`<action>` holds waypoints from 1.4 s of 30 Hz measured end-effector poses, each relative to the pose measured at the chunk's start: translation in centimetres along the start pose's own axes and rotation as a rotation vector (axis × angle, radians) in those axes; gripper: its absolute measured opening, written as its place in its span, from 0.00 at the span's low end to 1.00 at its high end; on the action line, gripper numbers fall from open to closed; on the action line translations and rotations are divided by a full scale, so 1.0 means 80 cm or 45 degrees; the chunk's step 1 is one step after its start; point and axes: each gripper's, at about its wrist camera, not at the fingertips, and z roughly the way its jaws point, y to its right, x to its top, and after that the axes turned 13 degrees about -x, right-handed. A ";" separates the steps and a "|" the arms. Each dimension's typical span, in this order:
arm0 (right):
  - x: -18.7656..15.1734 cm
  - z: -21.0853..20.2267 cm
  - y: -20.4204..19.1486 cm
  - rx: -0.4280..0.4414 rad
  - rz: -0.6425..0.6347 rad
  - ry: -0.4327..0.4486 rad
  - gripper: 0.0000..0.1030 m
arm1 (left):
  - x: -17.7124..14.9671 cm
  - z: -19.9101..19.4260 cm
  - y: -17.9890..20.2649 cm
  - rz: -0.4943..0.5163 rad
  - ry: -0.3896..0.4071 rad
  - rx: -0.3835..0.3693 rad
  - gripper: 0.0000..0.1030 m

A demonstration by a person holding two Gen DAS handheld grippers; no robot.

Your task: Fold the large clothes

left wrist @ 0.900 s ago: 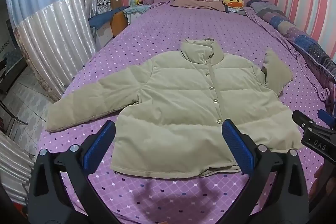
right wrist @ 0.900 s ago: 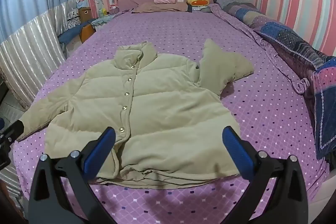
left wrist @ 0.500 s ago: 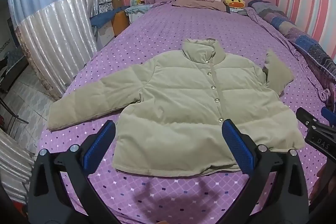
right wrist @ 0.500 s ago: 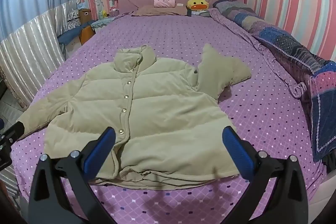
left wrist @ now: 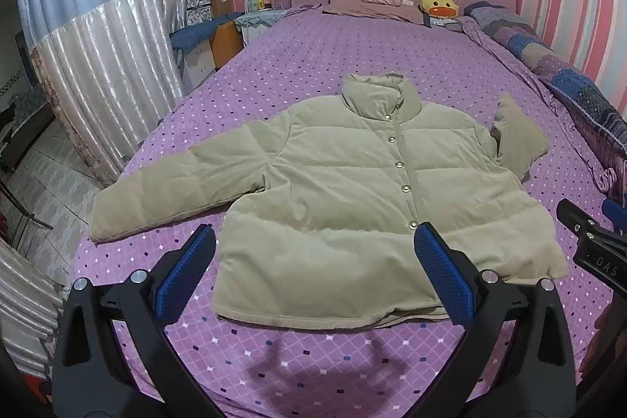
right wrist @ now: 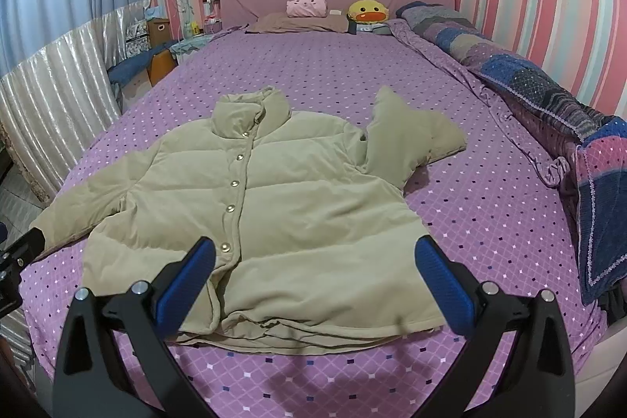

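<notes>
I saw the puffy beige buttoned jacket (left wrist: pixel 352 198) lying front-up on the purple diamond-patterned bed (left wrist: pixel 313 65), one sleeve stretched out, the other apparently folded up beside the shoulder. My left tongs (left wrist: pixel 313 269) hung wide open above its hem, gripping nothing. My right tongs (right wrist: pixel 313 273) were equally wide and empty.

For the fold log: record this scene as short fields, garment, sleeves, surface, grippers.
garment: beige puffer jacket, front up, snapped shut, collar toward headboard
left sleeve: stretched flat out to the side
right sleeve: bent up, crumpled
surface: purple dotted bedsheet
left gripper: open, above the hem, holding nothing
right gripper: open, above the hem, holding nothing
</notes>
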 end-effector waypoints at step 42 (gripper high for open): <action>0.019 -0.023 0.002 -0.030 0.037 0.095 0.98 | 0.029 -0.009 -0.041 -0.076 0.014 0.033 0.97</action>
